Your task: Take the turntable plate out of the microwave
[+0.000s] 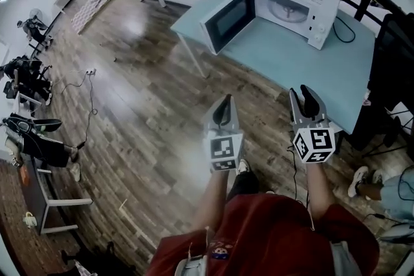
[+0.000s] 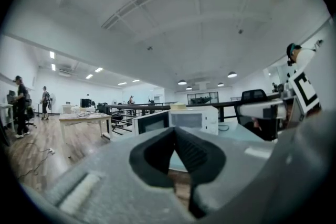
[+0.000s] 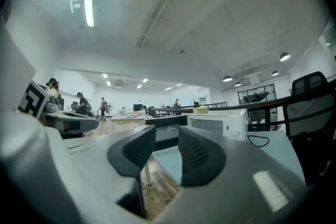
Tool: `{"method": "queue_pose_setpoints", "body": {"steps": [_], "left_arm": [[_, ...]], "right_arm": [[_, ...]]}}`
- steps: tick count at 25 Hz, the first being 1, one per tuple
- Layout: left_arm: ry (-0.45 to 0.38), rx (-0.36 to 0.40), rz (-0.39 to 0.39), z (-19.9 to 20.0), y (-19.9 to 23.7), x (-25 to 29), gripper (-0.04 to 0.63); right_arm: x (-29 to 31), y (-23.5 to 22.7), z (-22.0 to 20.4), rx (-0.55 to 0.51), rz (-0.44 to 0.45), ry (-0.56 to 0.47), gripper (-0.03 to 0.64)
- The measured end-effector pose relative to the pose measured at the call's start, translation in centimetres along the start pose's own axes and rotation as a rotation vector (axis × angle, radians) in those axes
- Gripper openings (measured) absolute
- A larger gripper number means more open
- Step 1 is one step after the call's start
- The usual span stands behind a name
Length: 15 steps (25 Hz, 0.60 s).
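Left gripper [image 1: 223, 106]: jaws pressed together, nothing between. Right gripper [image 1: 306, 99]: jaws parted, empty. Both level, well short of table [image 1: 278, 60]. Microwave [image 1: 321, 4] ahead, door [image 1: 228, 17] swung open; turntable plate [image 1: 284, 10] seated inside cavity. Step: approach. Next, likely: reach into cavity, jaws astride plate rim, lift, withdraw level.

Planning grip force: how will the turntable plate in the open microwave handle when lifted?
Turntable plate looks pale and glassy: probably rigid, slick, breakable. Flat and round: an edge pinch may let it tilt or slip.
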<state>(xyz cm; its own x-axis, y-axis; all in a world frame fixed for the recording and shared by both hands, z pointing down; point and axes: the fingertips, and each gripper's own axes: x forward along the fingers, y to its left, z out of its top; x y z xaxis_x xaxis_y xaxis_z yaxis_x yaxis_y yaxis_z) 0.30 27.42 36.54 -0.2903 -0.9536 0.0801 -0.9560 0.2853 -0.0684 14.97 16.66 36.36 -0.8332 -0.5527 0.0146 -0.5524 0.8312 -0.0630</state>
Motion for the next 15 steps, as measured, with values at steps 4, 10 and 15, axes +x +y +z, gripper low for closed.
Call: {"method": "queue_pose_setpoints", "body": {"steps": [4,10,15], "left_arm": [[0.028,-0.018,-0.024,-0.7,3.4,3.0,0.000],[0.037,-0.035,-0.059,-1.0,7.3,7.1,0.000],[0.047,-0.055,-0.094,-1.7,9.5,10.2,0.000]], "right_arm": [[4.1,1.2,-0.3,-0.016,-0.022,0.027,0.121],[9.4,2.0,-1.0,-0.023,-0.055,0.061,0.121],[12.6,2.2,-1.3,-0.039,-0.081,0.075,0.121]]}}
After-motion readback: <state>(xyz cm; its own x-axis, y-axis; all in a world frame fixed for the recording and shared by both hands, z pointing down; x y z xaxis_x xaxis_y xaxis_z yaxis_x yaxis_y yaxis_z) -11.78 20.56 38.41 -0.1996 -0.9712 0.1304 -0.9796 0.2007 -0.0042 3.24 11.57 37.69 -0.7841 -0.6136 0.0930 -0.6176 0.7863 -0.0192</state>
